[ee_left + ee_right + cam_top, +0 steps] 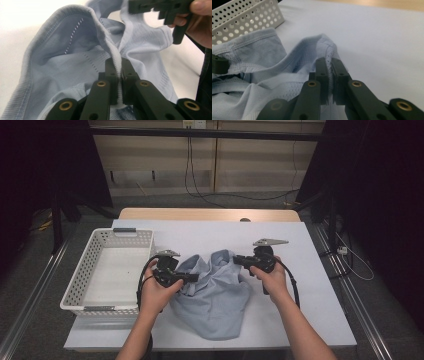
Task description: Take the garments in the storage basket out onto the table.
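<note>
A pale blue mesh garment (215, 292) lies crumpled in the middle of the white table. My left gripper (192, 278) is shut on its ribbed hem at the left side; in the left gripper view the hem (117, 60) runs pinched between the two black jaws. My right gripper (237, 260) is shut on the hem at the garment's upper right, and the right gripper view shows the mesh edge (329, 51) clamped between its jaws. The right gripper (160, 8) also appears at the top of the left gripper view, held by a hand.
A white perforated basket (86, 270) stands at the table's left edge, close beside the left hand; its wall (249, 20) shows in the right gripper view. Bare white table (200, 232) lies behind the garment and to its right.
</note>
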{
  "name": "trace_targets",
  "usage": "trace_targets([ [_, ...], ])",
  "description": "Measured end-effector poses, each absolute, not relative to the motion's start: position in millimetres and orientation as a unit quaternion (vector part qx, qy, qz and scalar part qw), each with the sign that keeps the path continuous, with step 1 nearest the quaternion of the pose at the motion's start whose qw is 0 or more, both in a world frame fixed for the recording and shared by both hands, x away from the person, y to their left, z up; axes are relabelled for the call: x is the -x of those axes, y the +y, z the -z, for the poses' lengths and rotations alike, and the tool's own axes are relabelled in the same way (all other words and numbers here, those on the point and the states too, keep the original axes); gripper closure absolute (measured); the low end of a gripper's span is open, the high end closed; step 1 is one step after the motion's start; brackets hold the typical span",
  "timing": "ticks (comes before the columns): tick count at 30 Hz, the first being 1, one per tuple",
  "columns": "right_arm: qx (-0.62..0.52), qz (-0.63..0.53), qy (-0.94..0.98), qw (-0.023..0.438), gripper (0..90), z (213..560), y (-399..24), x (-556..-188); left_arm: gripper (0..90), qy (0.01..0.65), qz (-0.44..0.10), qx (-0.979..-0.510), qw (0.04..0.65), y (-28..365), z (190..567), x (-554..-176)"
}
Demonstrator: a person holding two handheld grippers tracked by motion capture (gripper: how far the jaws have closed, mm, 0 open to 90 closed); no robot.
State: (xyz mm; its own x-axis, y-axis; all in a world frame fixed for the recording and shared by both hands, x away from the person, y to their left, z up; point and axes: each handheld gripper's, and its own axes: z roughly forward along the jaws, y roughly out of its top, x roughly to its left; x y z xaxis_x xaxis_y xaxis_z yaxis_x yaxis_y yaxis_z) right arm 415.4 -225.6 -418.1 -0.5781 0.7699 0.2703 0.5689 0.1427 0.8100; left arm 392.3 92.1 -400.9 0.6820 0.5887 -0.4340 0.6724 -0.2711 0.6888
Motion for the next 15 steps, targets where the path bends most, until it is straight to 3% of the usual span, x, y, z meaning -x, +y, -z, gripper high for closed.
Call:
trace_targets([
  [6,-0.431,-0.489,0.75,0.112,86.3,403.4,-233.1,-403.9,79.5,0.393,0.052,-0.794,0.461,87.8,399.0,-394.5],
  [7,-0.424,-0.487,0.755,0.113,86.3,403.1,-230.6,-399.9,73.3,0.39,0.048,-0.795,0.463,85.3,399.1,-395.9],
  [15,-0.412,-0.497,0.756,0.106,86.3,403.3,-225.3,-389.6,57.5,0.386,0.047,-0.792,0.471,77.8,393.3,-403.1],
])
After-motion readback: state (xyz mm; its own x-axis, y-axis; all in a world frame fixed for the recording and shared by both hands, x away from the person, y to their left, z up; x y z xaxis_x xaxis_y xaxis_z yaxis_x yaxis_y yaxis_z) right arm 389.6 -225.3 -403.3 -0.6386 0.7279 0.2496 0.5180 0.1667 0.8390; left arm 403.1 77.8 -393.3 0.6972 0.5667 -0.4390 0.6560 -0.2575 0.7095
